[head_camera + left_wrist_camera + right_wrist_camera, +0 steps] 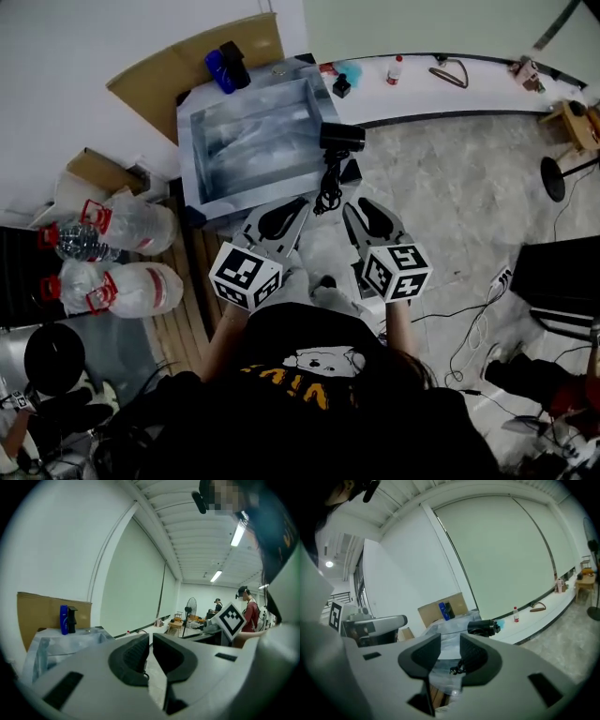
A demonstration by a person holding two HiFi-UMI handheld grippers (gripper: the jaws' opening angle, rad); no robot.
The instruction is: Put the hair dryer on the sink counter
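The black hair dryer (pixel 342 138) lies on the right rim of the plastic-wrapped sink counter (pixel 197 159), its black cord (pixel 329 184) hanging down the front. In the right gripper view the hair dryer (pixel 483 628) lies ahead and slightly right of the jaws. My left gripper (pixel 302 202) is drawn back below the counter, its jaws nearly together with nothing between them (pixel 151 642). My right gripper (pixel 359 203) hovers beside it, just below the cord, jaws apart and empty (pixel 450 645).
A blue bottle (pixel 217 70) and a black one (pixel 233 64) stand at the counter's back. Two big water jugs (pixel 131 225) lie on the floor at left. A white ledge (pixel 441 89) runs along the wall. Cables (pixel 469 319) trail at right.
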